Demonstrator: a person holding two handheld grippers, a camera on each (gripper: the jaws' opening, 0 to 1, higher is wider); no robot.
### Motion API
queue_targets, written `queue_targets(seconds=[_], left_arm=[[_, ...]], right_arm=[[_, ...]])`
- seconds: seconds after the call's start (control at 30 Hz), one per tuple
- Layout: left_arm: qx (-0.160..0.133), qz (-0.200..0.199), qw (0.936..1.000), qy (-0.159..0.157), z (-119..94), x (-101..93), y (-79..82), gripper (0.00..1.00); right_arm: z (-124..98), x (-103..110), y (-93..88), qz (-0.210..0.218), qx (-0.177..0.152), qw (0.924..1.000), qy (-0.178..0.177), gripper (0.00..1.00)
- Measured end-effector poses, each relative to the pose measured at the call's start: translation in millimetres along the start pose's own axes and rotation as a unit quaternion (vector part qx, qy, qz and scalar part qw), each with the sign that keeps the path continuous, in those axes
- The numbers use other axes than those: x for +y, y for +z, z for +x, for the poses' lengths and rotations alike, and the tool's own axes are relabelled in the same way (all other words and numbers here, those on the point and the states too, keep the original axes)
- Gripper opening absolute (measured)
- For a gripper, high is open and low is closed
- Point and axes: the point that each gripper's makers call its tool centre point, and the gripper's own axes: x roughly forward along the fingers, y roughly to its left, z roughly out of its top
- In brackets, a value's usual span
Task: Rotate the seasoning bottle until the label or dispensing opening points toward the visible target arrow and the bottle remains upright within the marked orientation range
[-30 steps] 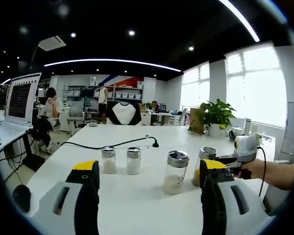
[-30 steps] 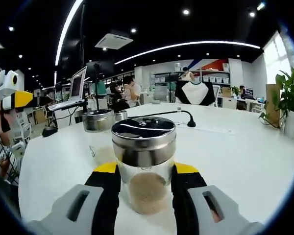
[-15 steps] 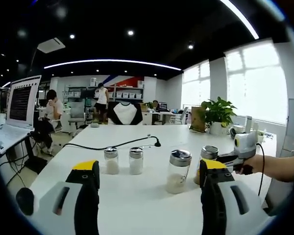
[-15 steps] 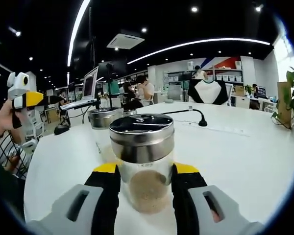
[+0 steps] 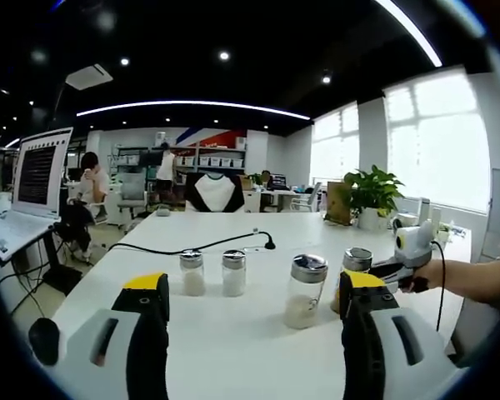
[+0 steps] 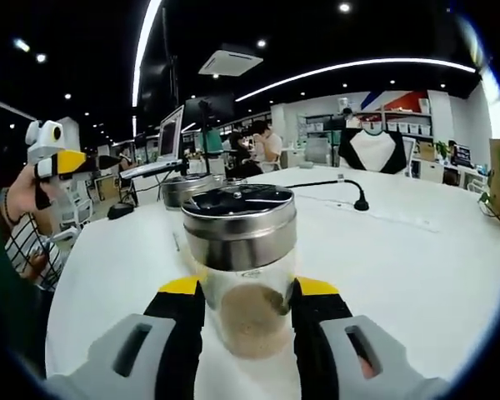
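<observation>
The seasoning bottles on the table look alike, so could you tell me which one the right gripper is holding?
The rightmost bottle in the left gripper view, clamped by the right gripper.

On my white table (image 5: 233, 333) two small glass shakers (image 5: 192, 272) (image 5: 233, 272) stand side by side, near centre in my left gripper view. A black cable (image 5: 192, 247) curves behind them, ending at a plug. At nine o'clock an open laptop (image 5: 33, 187) sits on a stand. At two o'clock a potted plant (image 5: 371, 196) stands by the bright windows. Far back at eleven o'clock, people sit and stand by shelves.
</observation>
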Motion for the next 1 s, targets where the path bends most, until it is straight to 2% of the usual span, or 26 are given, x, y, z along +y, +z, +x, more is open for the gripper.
queue_targets(seconds=[0.3, 0.6, 0.77, 0.83, 0.93, 1.0], left_arm=[[0.0, 0.0, 1.0, 0.003, -0.7, 1.3, -0.1, 0.89], [0.002, 0.002, 1.0, 0.0, 0.9, -1.4, 0.9, 0.89], [0.002, 0.002, 1.0, 0.002, 0.1, -0.4, 1.0, 0.89], [0.003, 0.001, 1.0, 0.003, -0.3, 0.2, 0.7, 0.89], [0.004, 0.001, 1.0, 0.004, -0.5, 0.9, 0.4, 0.89], [0.003, 0.001, 1.0, 0.005, -0.9, 0.9, 0.8, 0.88]], right_arm=[[2.1, 1.1, -0.1, -0.004, 0.009, 0.9993, 0.037, 0.4], [1.7, 1.7, -0.9, 0.005, 0.005, 0.9988, 0.048, 0.41], [1.9, 1.9, -0.3, 0.004, 0.0, 0.9988, 0.048, 0.41], [2.0, -0.5, -0.4, 0.023, -0.003, 0.9992, 0.034, 0.43], [1.0, -6.6, 0.2, 0.017, -0.01, 0.9998, 0.01, 0.5], [-1.2, -4.0, 2.4, 0.025, -0.016, 0.9995, 0.012, 0.5]])
